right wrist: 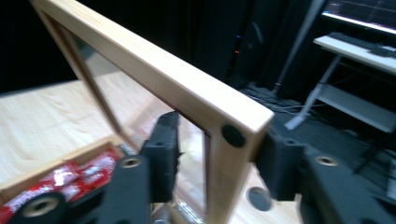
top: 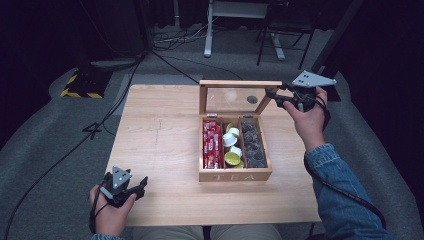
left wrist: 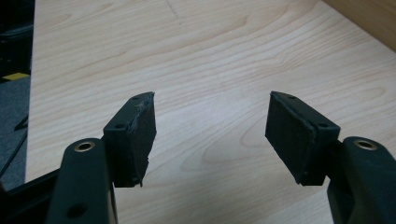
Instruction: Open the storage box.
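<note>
— Where's the tea box sitting?

— The wooden tea box (top: 235, 175) stands right of the middle of the desk (top: 155, 135), its glass-paned lid (top: 240, 83) raised upright at the back. Three compartments: red packets (top: 212, 144) in the left one, small white and yellow-green capsules (top: 232, 147) in the middle one, dark wrapped pieces (top: 252, 145) in the right one.

— And the right gripper?

— The right gripper (top: 280, 96) is up at the lid's top right corner. In the right gripper view its fingers (right wrist: 163, 154) straddle the wooden frame of the lid (right wrist: 187, 88) — one on the glass side, the other on the outer side by the corner with the round black bumper (right wrist: 233, 136). They look closed onto the frame, though whether both pads actually press the wood I cannot tell for sure.

— The left one?

— The left gripper (top: 137, 187) is held low at the near left edge of the desk, well apart from the box. Its fingers (left wrist: 135, 135) are spread wide with only bare wood (left wrist: 210, 70) between them, grasping nothing.
</note>
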A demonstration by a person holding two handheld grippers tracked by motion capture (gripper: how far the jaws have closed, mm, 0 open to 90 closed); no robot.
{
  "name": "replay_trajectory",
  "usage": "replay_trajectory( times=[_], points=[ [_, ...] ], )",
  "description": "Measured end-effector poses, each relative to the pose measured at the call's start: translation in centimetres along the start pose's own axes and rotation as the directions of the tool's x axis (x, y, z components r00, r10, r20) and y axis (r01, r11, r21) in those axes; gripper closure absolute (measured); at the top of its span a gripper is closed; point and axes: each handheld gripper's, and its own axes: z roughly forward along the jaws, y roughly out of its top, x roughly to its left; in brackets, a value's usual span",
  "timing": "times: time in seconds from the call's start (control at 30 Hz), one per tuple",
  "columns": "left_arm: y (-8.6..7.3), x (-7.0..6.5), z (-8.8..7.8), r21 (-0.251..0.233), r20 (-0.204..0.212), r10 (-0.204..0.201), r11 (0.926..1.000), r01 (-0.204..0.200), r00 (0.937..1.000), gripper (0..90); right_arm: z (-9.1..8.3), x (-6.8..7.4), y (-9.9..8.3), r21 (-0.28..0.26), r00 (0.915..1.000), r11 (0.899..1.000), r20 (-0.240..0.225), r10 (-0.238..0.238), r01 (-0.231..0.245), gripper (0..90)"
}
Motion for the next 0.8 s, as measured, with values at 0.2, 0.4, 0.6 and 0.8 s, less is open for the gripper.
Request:
replay_trajectory(
  times=[0.2, 0.4, 0.6, 0.8],
  points=[
    [-0.7, 0.4, -0.2, 0.016, -0.012, -0.007, 0.9998, 0.007, 0.9999, 33.8, 1.2, -0.9, 0.3, -0.007, 0.9997, 1.000, 0.012, 0.022, -0.022, 55.9],
    [-0.8, 0.6, 0.0, 0.020, -0.009, -0.009, 0.9998, 0.009, 0.9999, 33.4, 2.4, -1.9, 0.6, -0.008, 0.9980, 0.998, 0.022, 0.059, -0.059, 55.0],
    [-0.8, 0.8, 0.6, 0.024, 0.000, -0.009, 0.9997, 0.009, 1.0000, 32.4, 4.1, -3.3, 1.1, 0.001, 0.9933, 0.994, 0.028, 0.112, -0.112, 54.2],
    [-0.8, 0.9, 1.1, 0.031, 0.011, -0.009, 0.9995, 0.009, 0.9999, 32.3, 5.6, -4.5, 1.0, 0.009, 0.9847, 0.985, 0.041, 0.169, -0.170, 55.0]
  ],
)
